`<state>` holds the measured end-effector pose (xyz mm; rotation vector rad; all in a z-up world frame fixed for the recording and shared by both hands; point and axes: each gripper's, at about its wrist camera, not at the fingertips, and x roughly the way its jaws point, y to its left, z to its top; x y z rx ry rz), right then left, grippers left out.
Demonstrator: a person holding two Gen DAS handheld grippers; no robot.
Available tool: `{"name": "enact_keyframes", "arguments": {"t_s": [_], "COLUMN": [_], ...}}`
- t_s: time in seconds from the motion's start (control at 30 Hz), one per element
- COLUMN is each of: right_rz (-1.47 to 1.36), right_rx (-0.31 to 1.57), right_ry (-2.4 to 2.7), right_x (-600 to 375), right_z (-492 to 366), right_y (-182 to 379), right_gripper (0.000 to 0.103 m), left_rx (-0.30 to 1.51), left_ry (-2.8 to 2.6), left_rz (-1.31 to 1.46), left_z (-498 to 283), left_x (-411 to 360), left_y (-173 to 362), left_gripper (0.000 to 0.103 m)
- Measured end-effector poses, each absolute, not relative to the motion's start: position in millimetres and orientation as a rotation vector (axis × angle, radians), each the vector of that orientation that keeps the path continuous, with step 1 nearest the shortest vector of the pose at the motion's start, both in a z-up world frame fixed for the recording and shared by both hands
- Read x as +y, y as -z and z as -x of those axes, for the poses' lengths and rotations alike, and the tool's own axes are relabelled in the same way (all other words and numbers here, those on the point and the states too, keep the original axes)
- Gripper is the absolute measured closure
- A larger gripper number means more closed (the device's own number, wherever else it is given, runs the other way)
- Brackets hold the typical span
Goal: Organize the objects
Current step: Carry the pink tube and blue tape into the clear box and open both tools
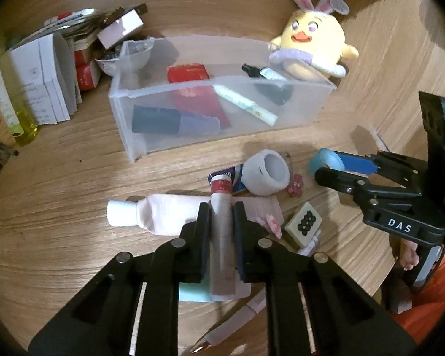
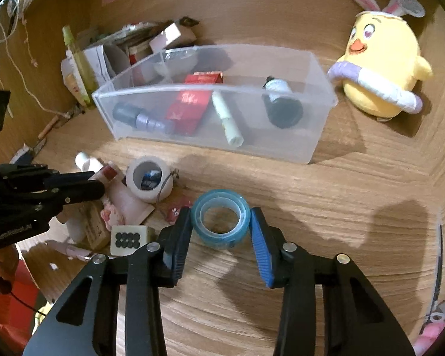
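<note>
My left gripper [image 1: 221, 210] is shut on a slim pinkish tube with a dark red cap [image 1: 221, 207], held above a pile of small items. My right gripper [image 2: 221, 218] is shut on a blue tape roll [image 2: 220, 216] just above the wooden table; the roll also shows in the left wrist view [image 1: 326, 161]. A clear plastic bin [image 1: 124, 89] stands beyond, also in the right wrist view [image 2: 320, 68], holding a red box [image 2: 190, 103], a dark bottle [image 2: 281, 103], a pale stick [image 2: 227, 120] and a purple-capped bottle [image 2: 142, 117].
The pile holds a pink tube with a white cap [image 1: 151, 213], a white tape roll [image 1: 267, 175], a mahjong tile [image 1: 304, 221] and a pen [image 1: 231, 323]. A yellow chick plush [image 2: 382, 68] sits right of the bin. Boxes and bottles [image 1: 44, 77] crowd the left.
</note>
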<state>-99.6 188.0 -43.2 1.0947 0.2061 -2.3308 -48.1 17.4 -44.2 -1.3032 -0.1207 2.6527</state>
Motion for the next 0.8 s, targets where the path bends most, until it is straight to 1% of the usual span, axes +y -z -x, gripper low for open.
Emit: {"name": "enact_keyframes", "arguments": {"t_s": [0.43, 0.8], "right_rz": [-0.965, -0.855], "right_rx": [0.137, 0.133], "right_ry": [2.404, 2.439], "right_x": [197.0, 191.5], "right_z": [104.9, 115.5], "right_y": [4.0, -24.9], "right_gripper": [0.067, 0.067], "left_rx": [-0.233, -0.294], "left_ry": [-2.731, -2.759], "left_rz": [1.160, 1.032], "left_z": [50.9, 68.8], "left_x": [2.7, -0.7], "left_y": [7.3, -23.0], "left_gripper": [0.088, 0.088]}}
